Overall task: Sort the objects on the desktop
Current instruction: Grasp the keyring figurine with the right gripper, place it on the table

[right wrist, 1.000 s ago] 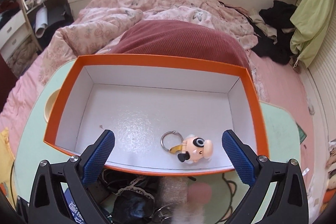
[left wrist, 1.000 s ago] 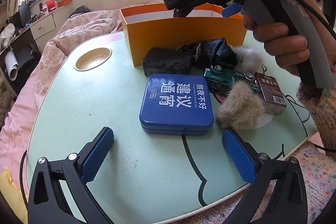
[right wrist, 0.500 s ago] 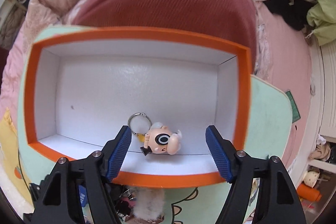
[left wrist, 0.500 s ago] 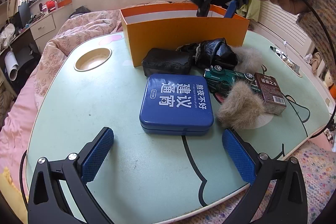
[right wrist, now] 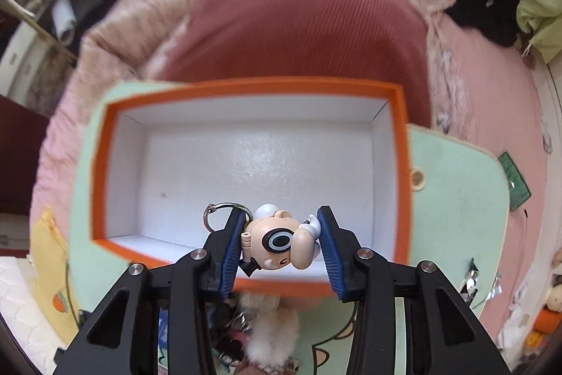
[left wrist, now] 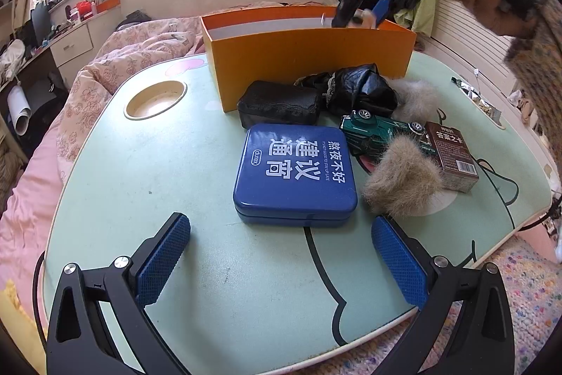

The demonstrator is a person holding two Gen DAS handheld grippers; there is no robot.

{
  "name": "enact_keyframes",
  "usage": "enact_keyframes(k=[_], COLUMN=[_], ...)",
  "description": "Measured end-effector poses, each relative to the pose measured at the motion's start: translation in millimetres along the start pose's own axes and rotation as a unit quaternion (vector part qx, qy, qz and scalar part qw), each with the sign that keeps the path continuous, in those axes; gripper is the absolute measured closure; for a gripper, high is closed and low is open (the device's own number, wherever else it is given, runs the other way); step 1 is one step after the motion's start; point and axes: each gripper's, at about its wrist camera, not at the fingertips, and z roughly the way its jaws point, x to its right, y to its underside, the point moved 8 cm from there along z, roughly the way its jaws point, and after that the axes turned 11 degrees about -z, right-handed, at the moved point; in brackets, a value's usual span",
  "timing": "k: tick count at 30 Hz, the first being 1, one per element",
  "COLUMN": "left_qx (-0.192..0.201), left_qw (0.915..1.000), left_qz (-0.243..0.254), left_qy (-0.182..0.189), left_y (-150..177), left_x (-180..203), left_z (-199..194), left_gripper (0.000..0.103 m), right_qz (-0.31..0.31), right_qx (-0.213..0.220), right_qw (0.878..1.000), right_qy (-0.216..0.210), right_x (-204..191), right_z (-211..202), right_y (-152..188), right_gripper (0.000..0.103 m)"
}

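While the right gripper (right wrist: 279, 243) closes its 2 jaws on the keychain figure (right wrist: 279, 239) above the near edge of the orange box (right wrist: 400, 143), the left gripper (left wrist: 281, 260) hangs wide and empty; the figure looks light, hard, slippery, best pinched across its head.

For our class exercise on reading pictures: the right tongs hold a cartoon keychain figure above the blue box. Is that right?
Not quite. The box is orange, not blue, as the right wrist view shows. The right tongs are closing on the keychain figure above it; the blue thing is the tin on the table.
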Motion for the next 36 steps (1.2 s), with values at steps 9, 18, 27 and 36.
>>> enact_keyframes(k=[9,18,27,36], left_qx=[0.000,0.000,0.000,-0.001], left_qw=[1.0000,1.0000,1.0000,1.0000], left_qz=[0.000,0.000,0.000,0.000], left_qy=[0.000,-0.001,-0.001,-0.001], left_y=[0.0,-0.9,-1.2,-1.0], left_x=[-0.3,0.4,0.5,0.2], left_z=[0.0,0.4,0.3,0.3], left_gripper=[0.000,0.000,0.000,0.000], right_qz=[0.003,0.045,-0.003,-0.036], right_qx=[0.054,0.051,0.187,0.207], right_qw=[0.998,0.998,0.979,0.971], right_qy=[0.023,0.007,0.075,0.110], right_x=[4.8,36.2,8.0,-4.0], right_z=[-5.8,52.4,-12.2,5.0], right_y=[88.0,98.2,117.0,213.5], right_gripper=[0.063,0.059,0.015,0.015])
